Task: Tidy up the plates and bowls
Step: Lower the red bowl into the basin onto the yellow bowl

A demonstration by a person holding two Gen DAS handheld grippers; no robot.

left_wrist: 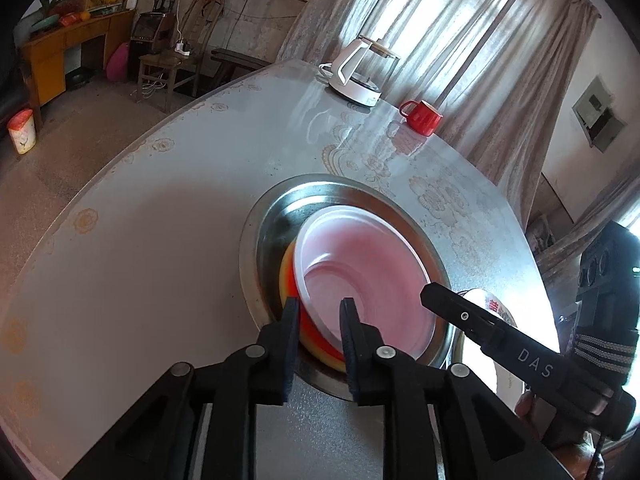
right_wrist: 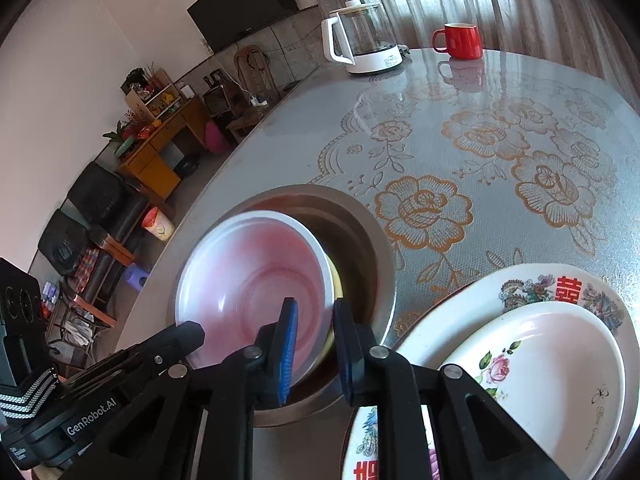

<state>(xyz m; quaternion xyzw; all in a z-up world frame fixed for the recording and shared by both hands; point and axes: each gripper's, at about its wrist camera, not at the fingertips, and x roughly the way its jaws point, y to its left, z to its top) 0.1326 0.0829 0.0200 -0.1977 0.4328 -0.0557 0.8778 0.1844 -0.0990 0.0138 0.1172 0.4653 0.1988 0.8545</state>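
Note:
A white plastic bowl point(left_wrist: 360, 276) with a pinkish inside sits nested in a red and yellow bowl point(left_wrist: 294, 304) inside a steel basin point(left_wrist: 272, 224). My left gripper point(left_wrist: 319, 320) is shut on the near rims of the nested bowls. My right gripper point(right_wrist: 314, 332) grips the white bowl's point(right_wrist: 248, 276) rim on the other side; the yellow bowl point(right_wrist: 335, 280) peeks out behind it. The right gripper also shows in the left wrist view point(left_wrist: 440, 296). Stacked floral plates point(right_wrist: 532, 352) lie to the right of the basin point(right_wrist: 372, 248).
A glass kettle with a white base point(left_wrist: 362, 72) and a red mug point(left_wrist: 422, 117) stand at the far side of the round, floral-clothed table point(left_wrist: 160, 208). Chairs, a cabinet and a bin point(left_wrist: 22, 131) stand on the floor at left.

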